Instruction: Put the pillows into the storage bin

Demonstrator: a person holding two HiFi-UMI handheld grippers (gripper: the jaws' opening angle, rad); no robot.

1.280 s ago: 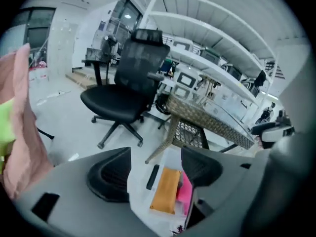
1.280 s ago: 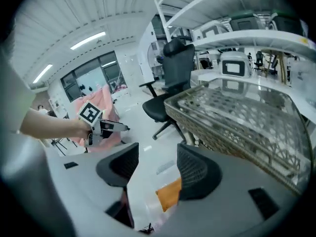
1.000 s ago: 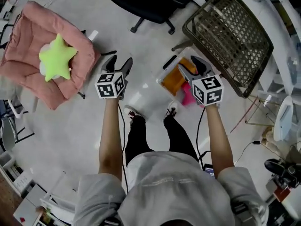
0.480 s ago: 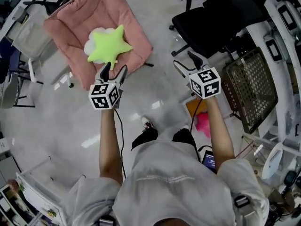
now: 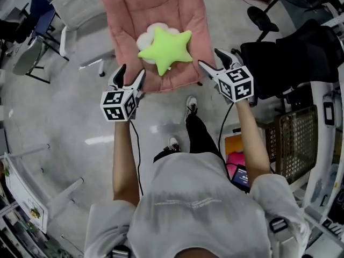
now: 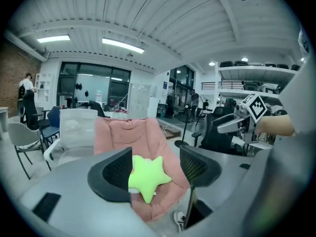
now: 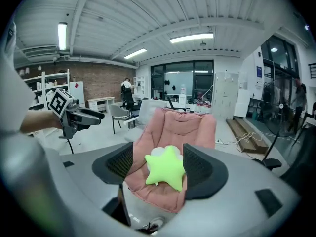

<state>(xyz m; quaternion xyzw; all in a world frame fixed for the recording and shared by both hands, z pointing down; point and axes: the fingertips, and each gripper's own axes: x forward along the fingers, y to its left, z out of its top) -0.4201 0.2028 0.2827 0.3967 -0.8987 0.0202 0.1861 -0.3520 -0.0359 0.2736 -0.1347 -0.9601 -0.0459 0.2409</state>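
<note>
Left jaws: wide apart, nothing between them. The left gripper (image 5: 131, 71) is at the pink chair's (image 5: 129, 9) front-left corner.
Right jaws: just been opening, empty. The right gripper (image 5: 210, 58) is at the front-right corner.
Star pillow (image 5: 164, 48): green, on the chair seat, lying on a white pillow (image 5: 146, 39).
Storage bin (image 5: 231, 141): by the person's right leg, well apart.

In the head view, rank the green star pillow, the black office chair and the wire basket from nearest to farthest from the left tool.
1. Green star pillow, on the pink chair just ahead of the left tool.
2. Black office chair, off to the right, past the right tool.
3. Wire basket, far right, back beside the person.
</note>
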